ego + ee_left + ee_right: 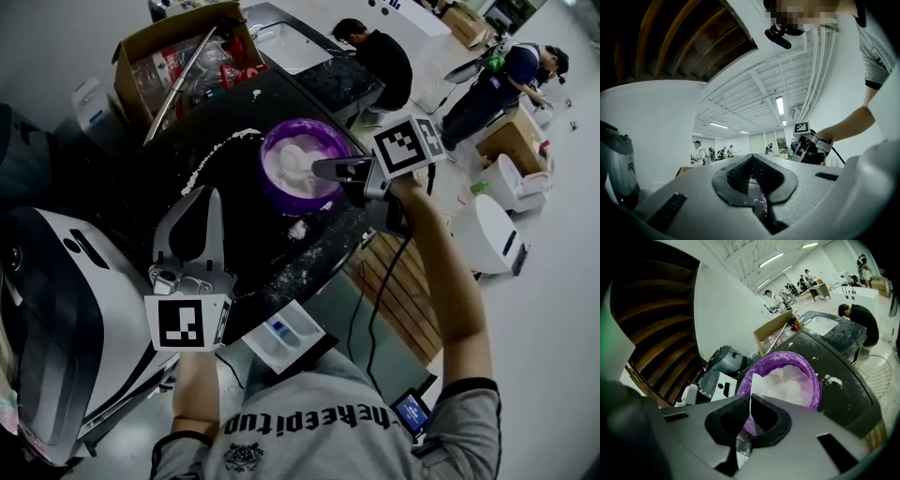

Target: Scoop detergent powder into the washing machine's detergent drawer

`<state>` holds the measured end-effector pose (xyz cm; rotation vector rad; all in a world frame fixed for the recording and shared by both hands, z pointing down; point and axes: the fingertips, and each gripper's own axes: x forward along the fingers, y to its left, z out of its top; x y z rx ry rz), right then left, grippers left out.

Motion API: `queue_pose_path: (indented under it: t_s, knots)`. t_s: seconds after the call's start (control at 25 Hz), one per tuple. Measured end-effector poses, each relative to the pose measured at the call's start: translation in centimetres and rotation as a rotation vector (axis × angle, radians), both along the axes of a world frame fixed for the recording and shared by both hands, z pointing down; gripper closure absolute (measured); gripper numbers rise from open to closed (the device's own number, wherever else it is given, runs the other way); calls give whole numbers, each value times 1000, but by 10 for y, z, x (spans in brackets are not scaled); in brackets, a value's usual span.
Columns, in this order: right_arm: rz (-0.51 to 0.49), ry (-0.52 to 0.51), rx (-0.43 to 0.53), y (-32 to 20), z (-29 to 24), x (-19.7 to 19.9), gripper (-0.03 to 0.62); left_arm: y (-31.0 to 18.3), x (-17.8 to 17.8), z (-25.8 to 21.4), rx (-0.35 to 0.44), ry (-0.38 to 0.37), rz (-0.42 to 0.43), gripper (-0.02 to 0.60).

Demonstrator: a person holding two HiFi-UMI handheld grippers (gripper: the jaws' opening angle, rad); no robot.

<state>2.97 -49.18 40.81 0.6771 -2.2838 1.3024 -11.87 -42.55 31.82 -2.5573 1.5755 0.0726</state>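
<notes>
1. Right gripper (750,399): its jaws are closed on the thin handle of one white scoop (759,380). The scoop's cup sits at the near edge of the powder (792,380).
2. Left gripper (208,199): its jaws are closed tip to tip with nothing held between them. It is held over the near left part of the table (159,178), well apart from the right gripper.
3. One purple bowl (267,164) stands on the black table. It holds a heap of white powder, and the right gripper reaches into it from the right.
4. Spilled powder lies on the table in two places: a curved trail (220,150) to the left of the bowl and a small patch (298,228) just in front of it.
5. One white drawer (281,336) stands open below the near table edge, close to the person's chest, with a blue mark inside. No scoop is over it.
6. One white washing machine (103,281) stands at the left, beside the left gripper.
7. One open cardboard box (150,42) sits beyond the table's far left corner.
8. Two people are in the background to the right, both bent over.
</notes>
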Motion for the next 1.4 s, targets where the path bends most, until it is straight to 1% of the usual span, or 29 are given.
queue_pose_path:
  t_s: [0.12, 0.2, 0.28, 0.36, 0.48, 0.64, 0.76, 0.92, 1.2, 1.4]
  knots:
    - [50, -20, 7, 3, -3, 10, 588, 2, 0, -2, 0, 1, -1, 578]
    - [64, -73, 13, 5, -7, 12, 588, 4, 0, -3, -1, 2, -5, 578]
    - [68, -141, 15, 8, -11, 11, 588, 7, 1, -2, -3, 1, -8, 578]
    - [72, -188, 17, 13, -14, 11, 588, 10, 3, -1, -4, 0, -13, 578]
    - [73, -229, 32, 20, -20, 14, 588, 15, 6, -3, -7, -3, -23, 578]
    - [49, -278, 76, 37, -36, 12, 588, 25, 10, -9, -1, -10, -38, 578]
    - [28, -301, 101, 51, -46, 11, 588, 34, 14, -14, 5, -16, -54, 577]
    - [-1, -314, 109, 75, -53, 10, 588, 48, 17, -18, 7, -13, -77, 577]
    - [-39, -313, 100, 118, -49, 13, 588, 79, 22, -26, 12, -10, -122, 578]
    - [-75, -345, 88, 148, -45, 15, 588, 108, 26, -30, 20, -17, -159, 578]
